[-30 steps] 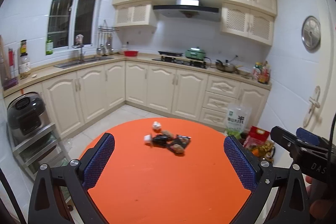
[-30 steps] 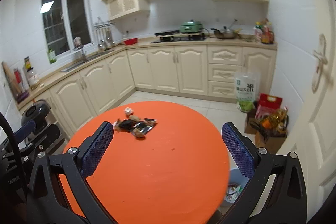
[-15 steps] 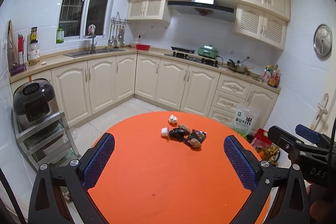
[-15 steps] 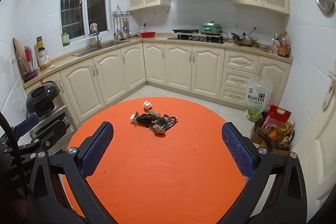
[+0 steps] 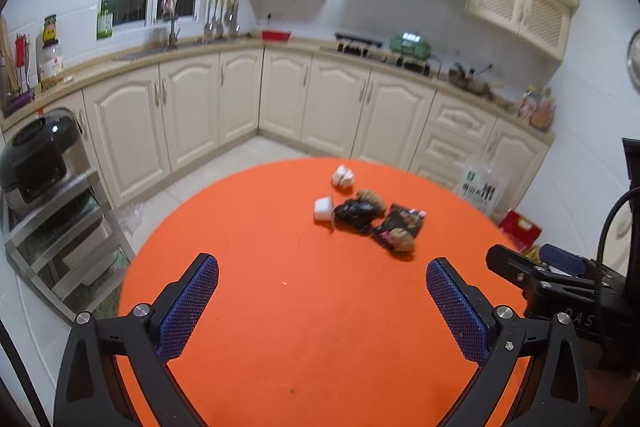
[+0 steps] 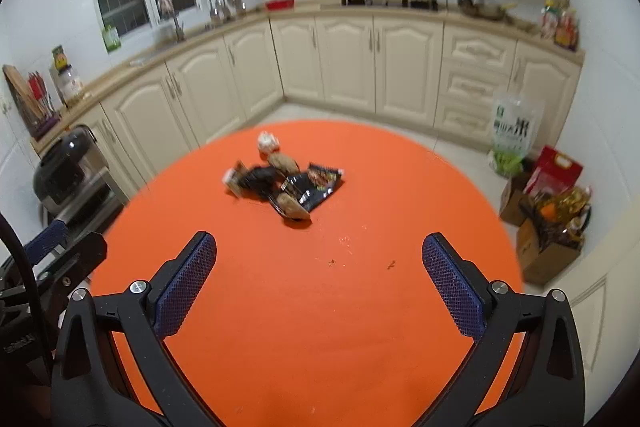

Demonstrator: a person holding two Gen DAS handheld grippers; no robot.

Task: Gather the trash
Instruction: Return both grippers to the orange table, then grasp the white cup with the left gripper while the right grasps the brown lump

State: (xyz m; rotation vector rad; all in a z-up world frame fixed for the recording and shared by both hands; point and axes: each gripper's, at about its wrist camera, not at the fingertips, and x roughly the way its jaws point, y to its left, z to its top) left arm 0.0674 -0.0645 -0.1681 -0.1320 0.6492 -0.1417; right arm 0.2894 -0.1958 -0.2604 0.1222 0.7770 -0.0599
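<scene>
A small heap of trash lies on the round orange table (image 5: 304, 307) (image 6: 340, 307): a crumpled white paper ball (image 5: 342, 177) (image 6: 267, 142), a white cup (image 5: 324, 209), a black crumpled bag (image 5: 355, 214) (image 6: 260, 179), a dark snack wrapper (image 5: 400, 223) (image 6: 318, 187) and brown scraps (image 5: 402, 239) (image 6: 294, 209). My left gripper (image 5: 322, 291) is open, short of the heap and above the table. My right gripper (image 6: 320, 277) is open too, with nothing between its fingers. Each gripper shows at the other view's edge.
Cream cabinets (image 5: 280, 99) and a counter wrap the room behind the table. A black cooker (image 5: 32, 155) stands on a metal rack at the left. A rice bag (image 6: 514, 131), a red box (image 6: 556, 171) and a carton of bottles (image 6: 556, 227) sit on the floor at the right.
Both grippers have moved forward and tilted down toward the table, so the trash heap looms larger and nearer in both views. Both stay open.
</scene>
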